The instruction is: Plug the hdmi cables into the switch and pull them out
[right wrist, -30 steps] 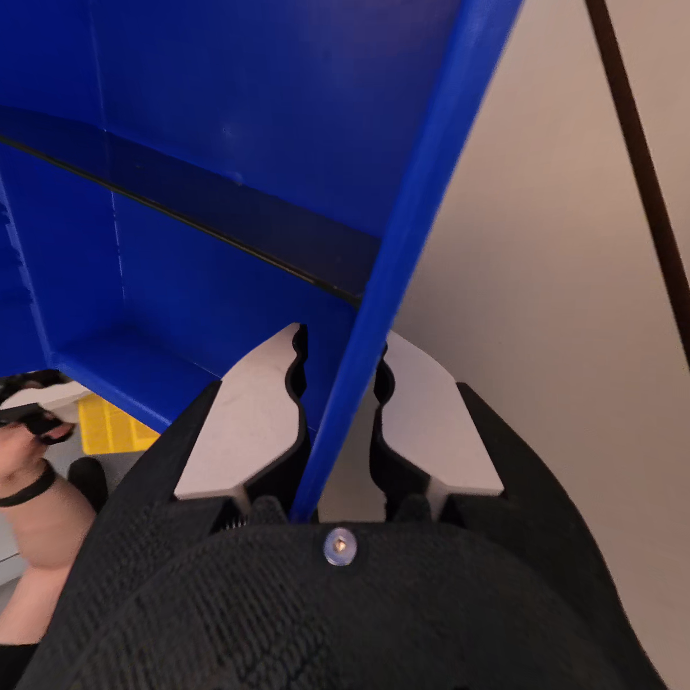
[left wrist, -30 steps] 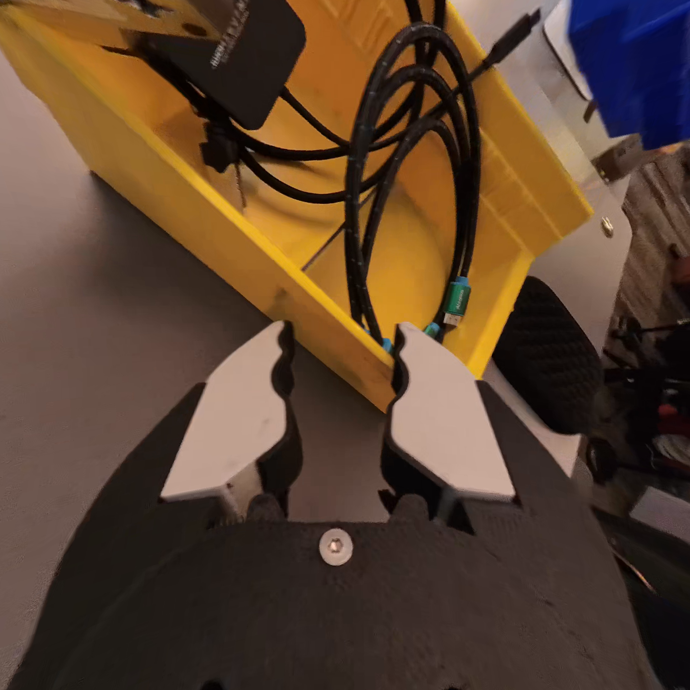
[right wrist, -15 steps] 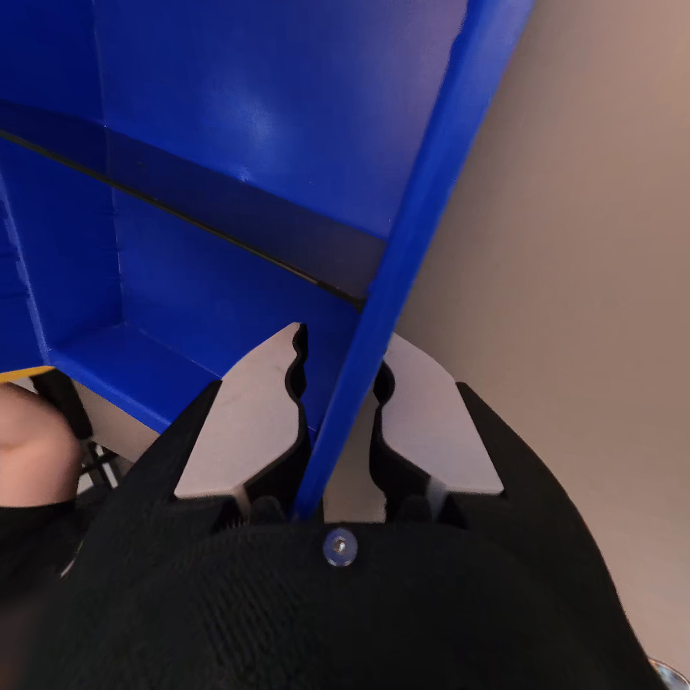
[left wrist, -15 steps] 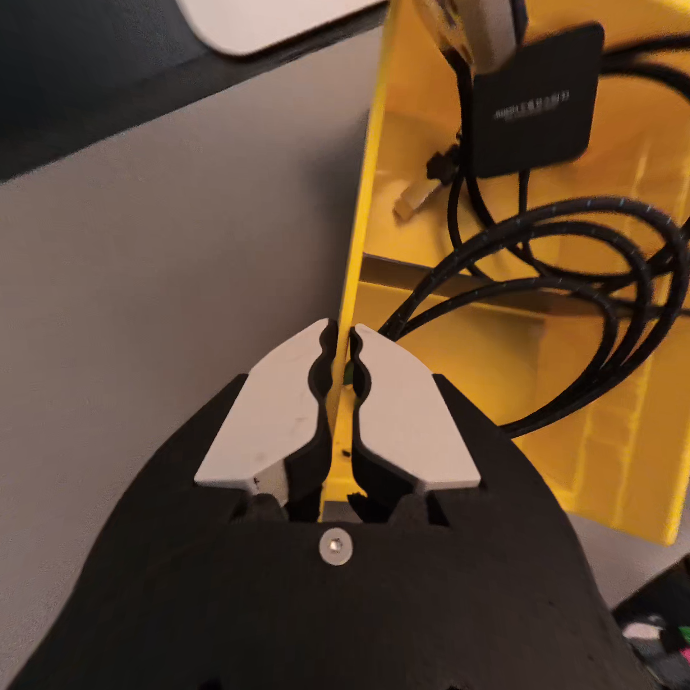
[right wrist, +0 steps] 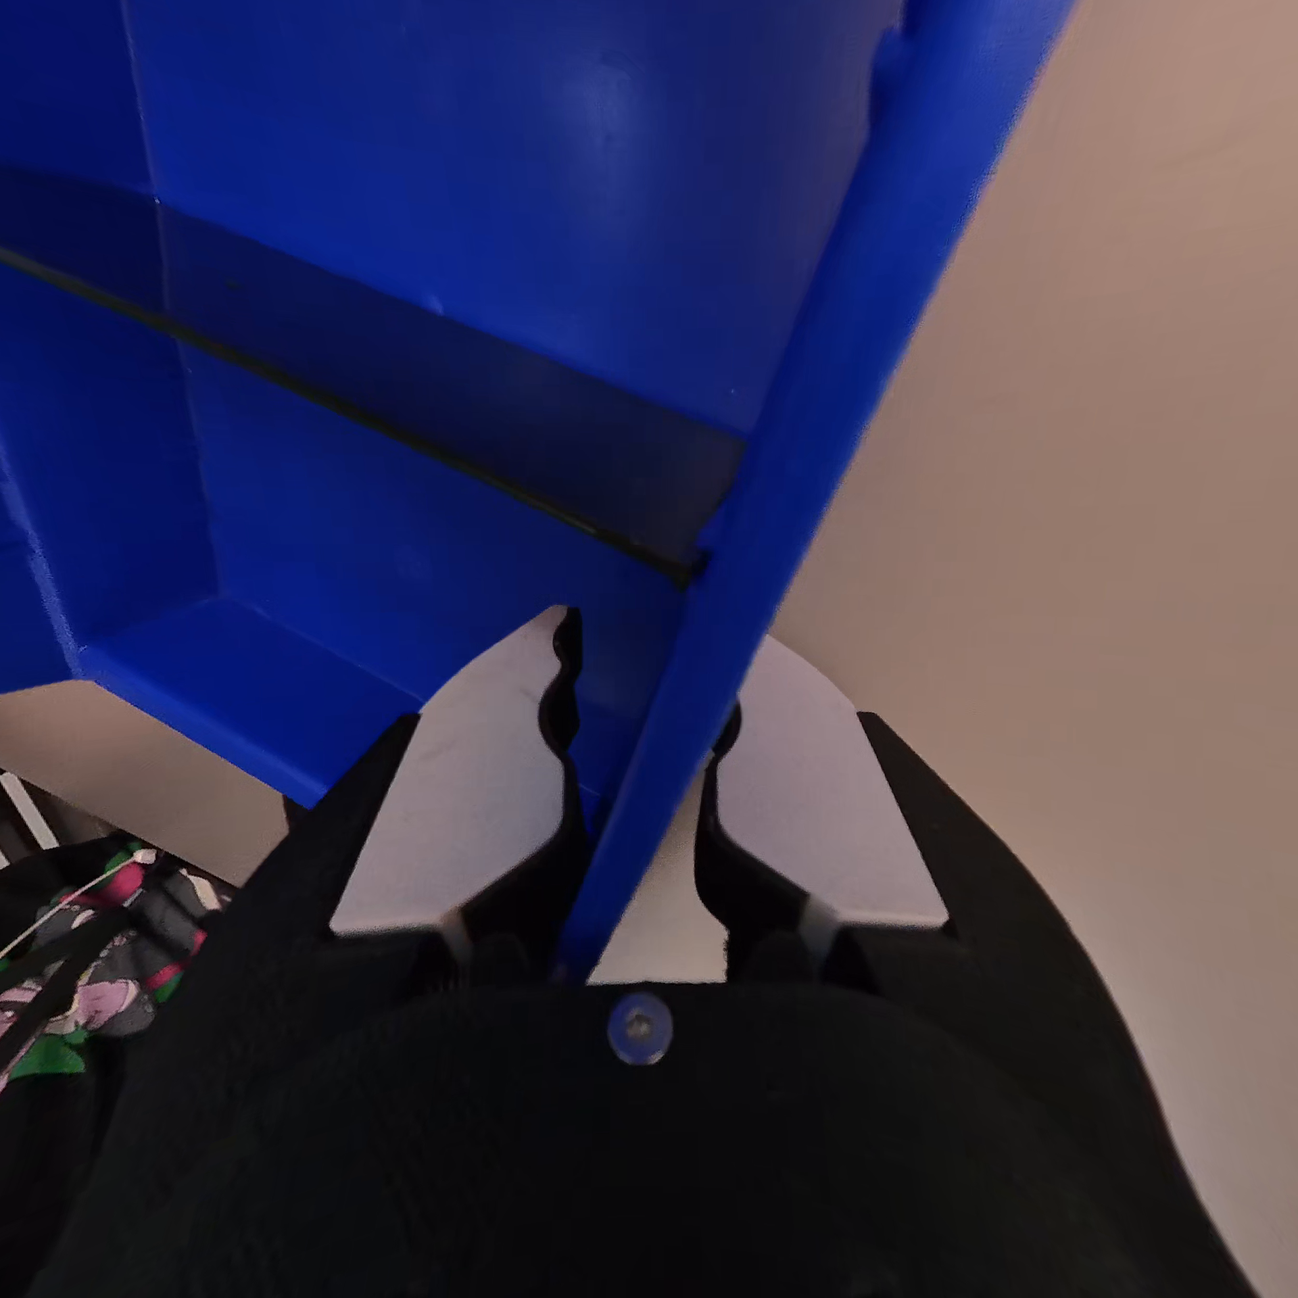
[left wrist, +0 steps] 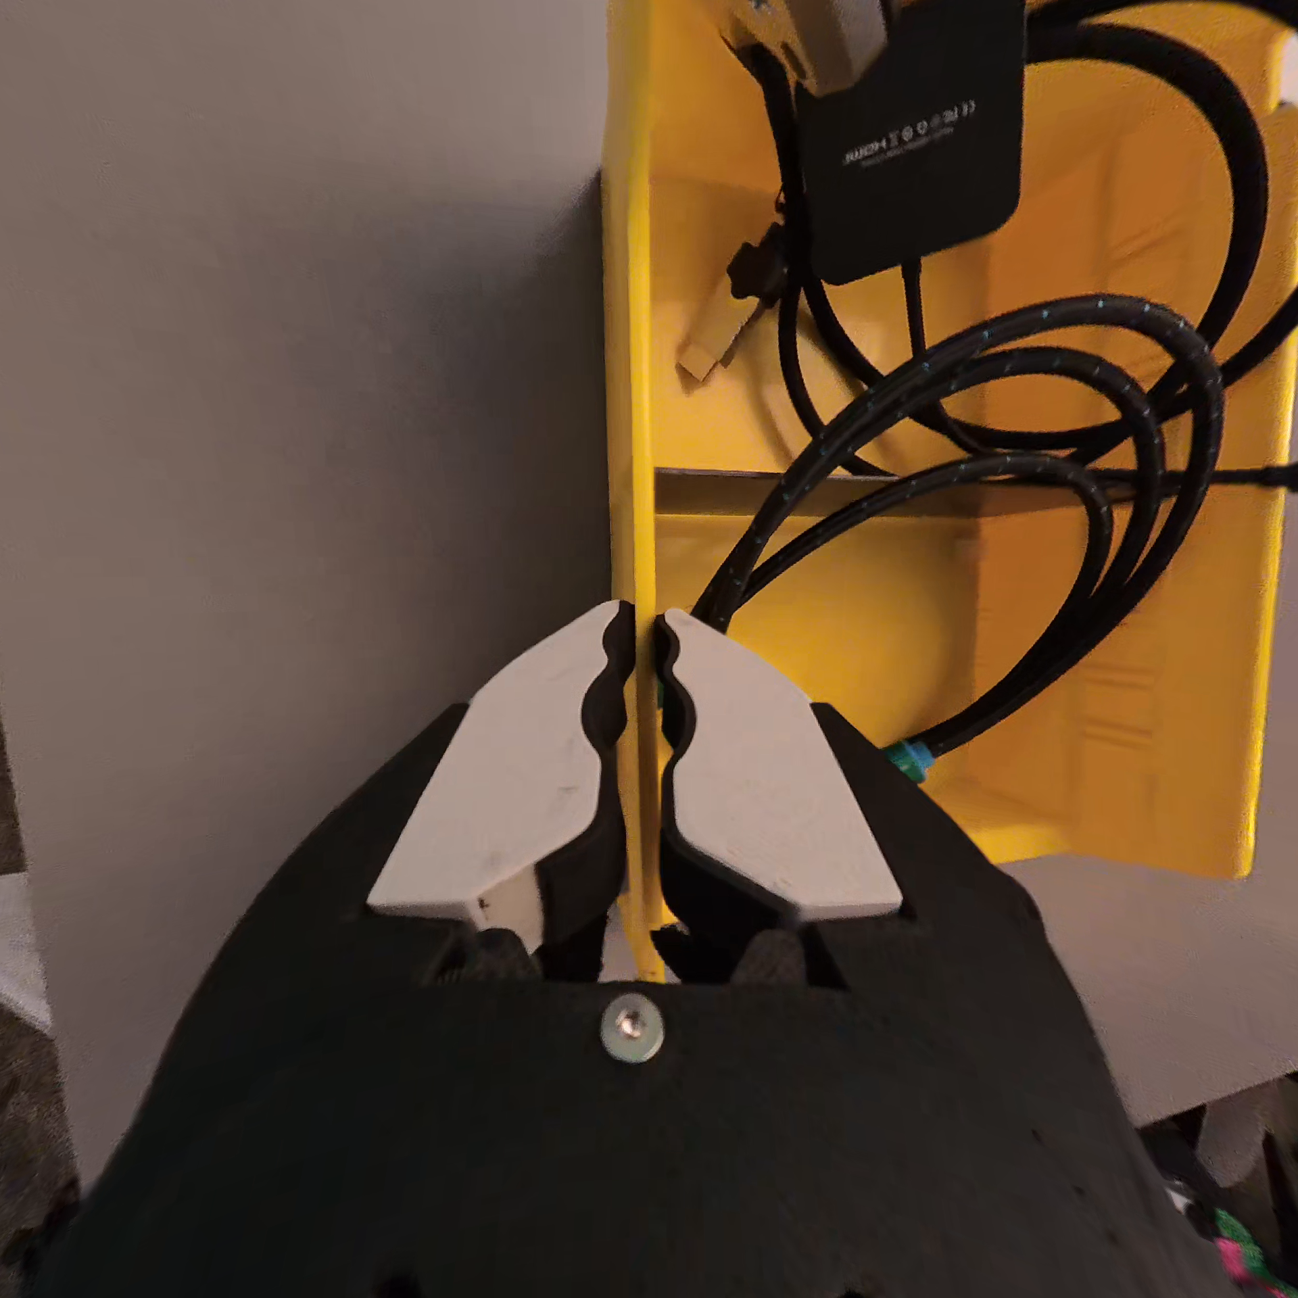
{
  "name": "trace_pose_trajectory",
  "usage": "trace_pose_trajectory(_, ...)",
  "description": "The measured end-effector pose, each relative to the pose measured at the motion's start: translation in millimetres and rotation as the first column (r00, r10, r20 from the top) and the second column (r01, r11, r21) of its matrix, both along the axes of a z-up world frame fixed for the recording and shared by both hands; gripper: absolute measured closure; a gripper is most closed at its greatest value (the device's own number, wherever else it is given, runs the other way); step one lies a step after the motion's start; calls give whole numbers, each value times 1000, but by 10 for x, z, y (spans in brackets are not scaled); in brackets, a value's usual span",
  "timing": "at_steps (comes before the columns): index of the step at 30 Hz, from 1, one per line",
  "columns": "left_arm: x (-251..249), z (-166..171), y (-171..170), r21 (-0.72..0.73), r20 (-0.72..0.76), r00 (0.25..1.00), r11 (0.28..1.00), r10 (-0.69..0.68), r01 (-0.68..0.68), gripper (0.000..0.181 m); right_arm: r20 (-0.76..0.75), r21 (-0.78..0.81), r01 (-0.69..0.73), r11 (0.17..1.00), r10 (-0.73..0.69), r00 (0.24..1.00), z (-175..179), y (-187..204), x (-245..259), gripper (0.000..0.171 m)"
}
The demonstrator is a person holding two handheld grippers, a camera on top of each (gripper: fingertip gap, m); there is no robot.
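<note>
Only left view: switch, cables (yellow bin); right: blue bin.

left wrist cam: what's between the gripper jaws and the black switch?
In the left wrist view: the yellow bin wall the left gripper clamps, a divider, and cable loops before the switch.

We held the left gripper at lower centre of its frame, jaws nearly together and pinched on a thin wall. Our right gripper, likewise at lower centre, clamped a thicker edge, jaws wider.
</note>
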State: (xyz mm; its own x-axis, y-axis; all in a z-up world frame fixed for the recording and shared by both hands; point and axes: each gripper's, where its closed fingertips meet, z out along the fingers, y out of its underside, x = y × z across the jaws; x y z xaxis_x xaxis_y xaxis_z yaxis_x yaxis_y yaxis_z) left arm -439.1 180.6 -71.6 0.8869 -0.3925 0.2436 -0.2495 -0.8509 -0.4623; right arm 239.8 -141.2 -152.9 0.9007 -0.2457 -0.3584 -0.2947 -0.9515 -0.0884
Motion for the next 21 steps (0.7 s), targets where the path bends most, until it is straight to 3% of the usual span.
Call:
trace_pose_trajectory(7,87,-7,-18,12,-54,996,997,-71,72,177,-18,-6,-22,1000,22,1000,-13,-157,210,136)
trace_pose_trajectory(21,141,-19,-226,-56,-84,986,989,-142,137,175,111,-26,-142,990,144,983,-27,-172,531,128)
